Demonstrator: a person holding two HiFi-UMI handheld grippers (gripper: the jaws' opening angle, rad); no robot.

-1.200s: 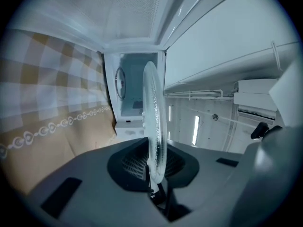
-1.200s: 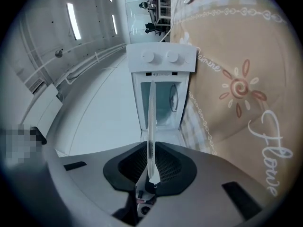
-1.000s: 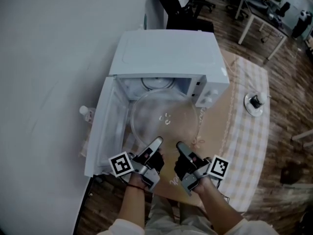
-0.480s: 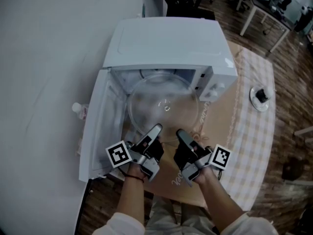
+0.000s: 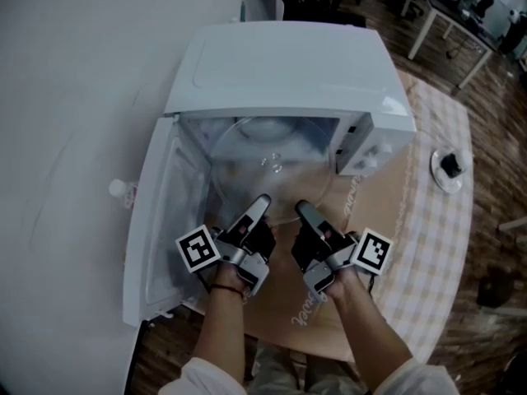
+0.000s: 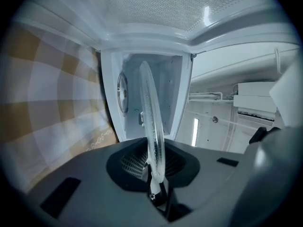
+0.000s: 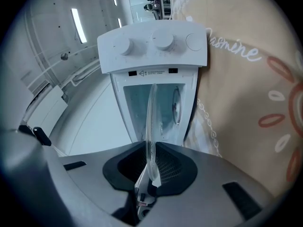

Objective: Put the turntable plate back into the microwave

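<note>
The clear glass turntable plate (image 5: 272, 167) lies flat and reaches about halfway into the white microwave (image 5: 288, 72), whose door (image 5: 160, 220) hangs open at the left. My left gripper (image 5: 255, 211) is shut on the plate's near rim, seen edge-on as the plate (image 6: 151, 122) in the left gripper view. My right gripper (image 5: 303, 214) is shut on the same rim a little to the right, with the plate (image 7: 150, 126) edge-on in the right gripper view. The microwave's cavity (image 6: 142, 93) lies straight ahead of the jaws.
The microwave's control panel with knobs (image 7: 154, 44) is to the right of the cavity. The microwave stands on a checked tablecloth (image 5: 428, 253) with a beige mat (image 5: 362, 220). A small white dish (image 5: 449, 167) lies at the table's right. A small bottle (image 5: 122, 192) stands left of the door.
Both grippers have carried the plate forward, from in front of the opening to partway inside the cavity. Their hold on the rim is unchanged.
</note>
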